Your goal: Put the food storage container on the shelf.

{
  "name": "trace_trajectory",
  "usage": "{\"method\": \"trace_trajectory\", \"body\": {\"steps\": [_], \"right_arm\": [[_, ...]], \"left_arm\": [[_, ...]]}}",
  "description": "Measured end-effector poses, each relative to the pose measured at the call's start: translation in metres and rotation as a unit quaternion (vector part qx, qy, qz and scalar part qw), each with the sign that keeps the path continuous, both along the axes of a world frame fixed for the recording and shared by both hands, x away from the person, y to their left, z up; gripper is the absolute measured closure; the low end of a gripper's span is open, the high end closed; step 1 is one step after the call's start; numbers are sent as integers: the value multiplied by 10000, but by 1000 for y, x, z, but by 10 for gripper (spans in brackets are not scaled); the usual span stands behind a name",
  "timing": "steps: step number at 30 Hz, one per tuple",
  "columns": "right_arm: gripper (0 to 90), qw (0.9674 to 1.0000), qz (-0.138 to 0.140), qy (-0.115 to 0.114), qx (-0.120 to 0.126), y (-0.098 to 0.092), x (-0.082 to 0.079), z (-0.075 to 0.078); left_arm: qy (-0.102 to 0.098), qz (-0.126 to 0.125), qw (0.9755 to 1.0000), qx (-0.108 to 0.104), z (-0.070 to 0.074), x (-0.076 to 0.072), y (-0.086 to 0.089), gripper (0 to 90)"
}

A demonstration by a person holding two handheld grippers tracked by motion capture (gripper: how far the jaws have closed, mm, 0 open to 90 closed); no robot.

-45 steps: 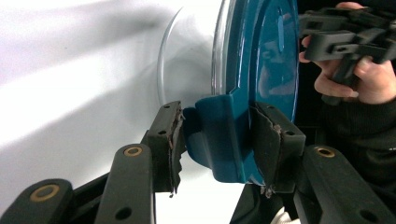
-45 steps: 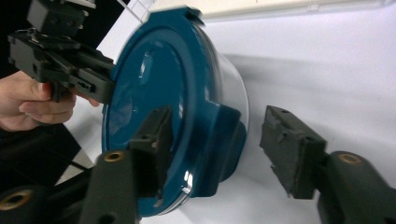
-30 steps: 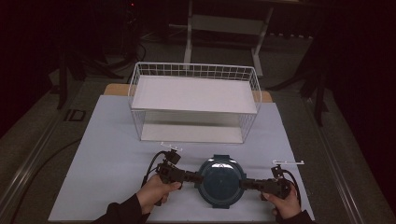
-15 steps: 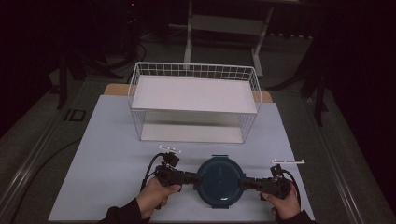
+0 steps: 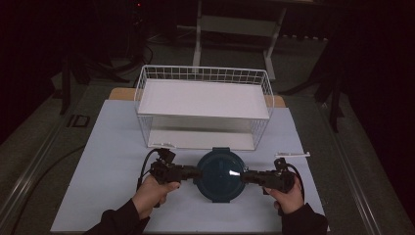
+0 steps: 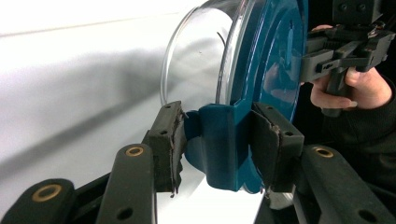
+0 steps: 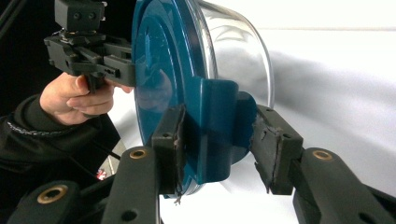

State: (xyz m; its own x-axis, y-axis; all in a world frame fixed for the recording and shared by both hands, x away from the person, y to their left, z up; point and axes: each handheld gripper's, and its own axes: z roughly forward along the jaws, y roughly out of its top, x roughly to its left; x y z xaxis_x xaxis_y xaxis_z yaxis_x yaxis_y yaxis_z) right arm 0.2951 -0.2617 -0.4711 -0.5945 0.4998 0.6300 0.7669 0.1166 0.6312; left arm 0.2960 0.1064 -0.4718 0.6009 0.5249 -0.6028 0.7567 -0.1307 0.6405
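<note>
A round clear glass container with a teal lid (image 5: pixel 220 175) hangs between my two grippers, near the front of the white table sheet (image 5: pixel 105 161). My left gripper (image 5: pixel 195 172) is shut on the lid's left latch tab (image 6: pixel 219 140), with both pads (image 6: pixel 169 140) pressed on it. On the opposite side, my right gripper (image 5: pixel 244 176) is shut on the other tab (image 7: pixel 217 126), which sits between its pads (image 7: pixel 170 140). In both gripper views the teal lid (image 6: pixel 271 60) stands edge-on, with the glass bowl (image 7: pixel 238 46) facing the table. The right gripper view shows the left gripper (image 7: pixel 91 42) beyond the lid.
A white wire basket (image 5: pixel 203 73) with a white shelf board inside stands behind the container at the middle of the table. A thin white strip (image 5: pixel 292 154) lies on the sheet just behind my right hand. Dark floor and stand legs surround the table.
Both grippers have lifted the container together and carried it a little away from the person, toward the basket. The grips on the two tabs look unchanged.
</note>
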Motion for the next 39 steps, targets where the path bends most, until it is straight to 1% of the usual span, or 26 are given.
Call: {"method": "trace_trajectory", "body": {"steps": [3,5,6,7,9,10,14,15,17,19,21,22,23,24,25,26,30,31,32,33,34,35,36,37,38,39], "right_arm": [[568,9999,31,-133,100,6,10,1],[568,9998,37,-171,117,8,14,2],[568,9997,25,-195,137,9,17,3],[568,9996,30,-270,110,13,23,5],[567,9995,16,-320,77,17,30,6],[567,9994,2,-331,86,18,33,5],[566,9993,-62,-364,65,24,49,1],[566,9994,-99,-325,71,25,51,0],[566,9993,-124,-362,50,28,59,-4],[566,9990,-201,-381,68,30,66,-6],[566,9988,-265,-397,141,31,75,-9],[565,9987,-278,-408,109,32,78,-10],[565,9987,-278,-408,109,32,78,-10],[565,9985,-324,-425,101,34,83,-11],[565,9982,-385,-461,70,37,88,-13],[565,9980,-393,-490,94,36,92,-14],[564,9977,-485,-456,81,38,97,-20],[563,9978,-514,-425,25,40,99,-24],[563,9978,-514,-425,25,40,99,-24],[562,9976,-571,-388,-60,42,101,-28],[562,9976,-571,-388,-60,42,101,-28],[562,9972,-631,-400,8,41,105,-34],[562,9972,-631,-400,8,41,105,-34],[561,9964,-670,-522,36,41,107,-36],[561,9964,-670,-522,36,41,107,-36],[560,9968,-668,-429,54,41,107,-35]], "left_arm": [[-161,137,9998,-5,5,5,6,560],[-198,169,9997,-20,5,8,7,560],[-238,207,9995,-38,6,12,10,560],[-228,219,9995,-57,5,15,12,560],[-252,252,9993,-66,3,21,15,560],[-208,276,9994,-79,2,24,16,560],[-203,384,9991,8,-3,37,19,558],[-217,409,9989,-1,-6,41,21,557],[-167,494,9986,-83,-10,47,23,557],[-170,553,9982,-147,-15,54,25,557],[-219,601,9979,-114,-16,60,25,557],[-285,647,9974,-137,-17,66,26,557],[-285,647,9974,-137,-17,66,26,556],[-240,677,9973,-176,-19,70,28,556],[-159,767,9966,-272,-23,74,28,554],[-227,746,9967,-241,-24,77,28,555],[-317,781,9963,-150,-27,85,28,552],[-210,844,9961,-177,-28,89,29,553],[-210,844,9961,-177,-28,89,29,553],[-103,915,9957,-138,-31,92,28,553],[-103,915,9957,-138,-31,92,28,553],[-49,955,9952,-218,-33,94,28,553],[-49,955,9952,-218,-33,94,28,552],[-188,909,9956,-124,-35,97,31,552],[-188,909,9956,-124,-35,97,31,552],[-201,881,9958,-129,-34,97,30,552]]}}
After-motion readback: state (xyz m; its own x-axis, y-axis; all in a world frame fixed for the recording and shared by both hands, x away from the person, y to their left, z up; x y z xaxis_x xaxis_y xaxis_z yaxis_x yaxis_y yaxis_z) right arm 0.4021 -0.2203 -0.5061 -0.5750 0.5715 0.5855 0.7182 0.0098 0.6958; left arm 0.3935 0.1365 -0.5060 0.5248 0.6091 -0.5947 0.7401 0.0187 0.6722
